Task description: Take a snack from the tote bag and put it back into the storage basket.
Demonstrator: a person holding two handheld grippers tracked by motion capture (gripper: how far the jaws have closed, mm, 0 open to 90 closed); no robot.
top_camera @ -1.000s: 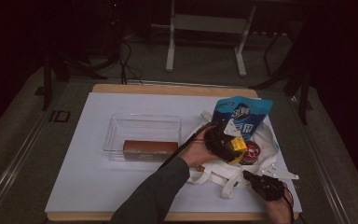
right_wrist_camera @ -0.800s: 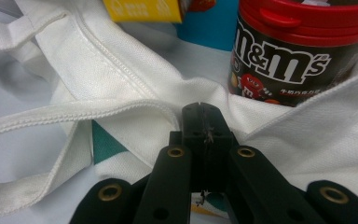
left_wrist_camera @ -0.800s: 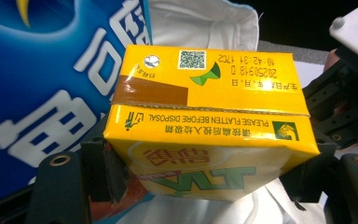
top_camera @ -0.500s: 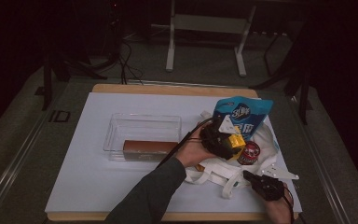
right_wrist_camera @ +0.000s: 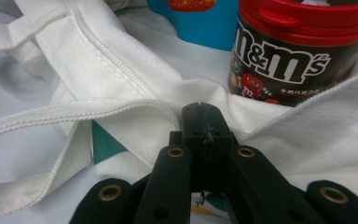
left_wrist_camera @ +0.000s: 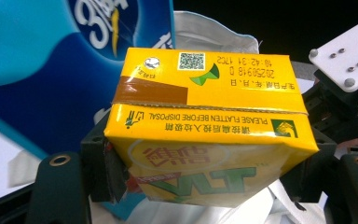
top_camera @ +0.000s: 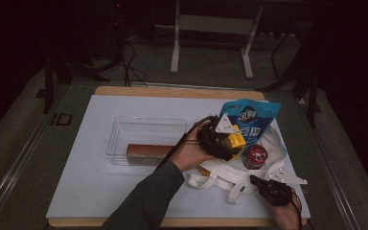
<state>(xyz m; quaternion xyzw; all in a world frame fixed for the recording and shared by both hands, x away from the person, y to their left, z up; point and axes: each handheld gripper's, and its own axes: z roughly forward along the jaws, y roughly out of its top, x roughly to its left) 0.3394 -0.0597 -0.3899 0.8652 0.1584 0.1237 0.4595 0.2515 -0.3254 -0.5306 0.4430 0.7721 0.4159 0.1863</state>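
My left gripper is shut on a yellow drink carton, which it holds above the white tote bag. In the left gripper view the carton sits crosswise between the black jaws, label upside down, in front of the blue snack bag. The blue snack bag and a red-lidded M&M's jar stand in the tote. My right gripper rests at the tote's near edge. Seen from the right gripper view, that gripper is shut on the tote's hem, below the jar.
A clear plastic tub lies left of centre on the white table cover, with a long brown box in it. The tote's straps trail toward the front edge. The right gripper's grey plate lies beyond the carton.
My left gripper has lifted the yellow carton up out of the tote and a little to the left. The right gripper has stayed where it was.
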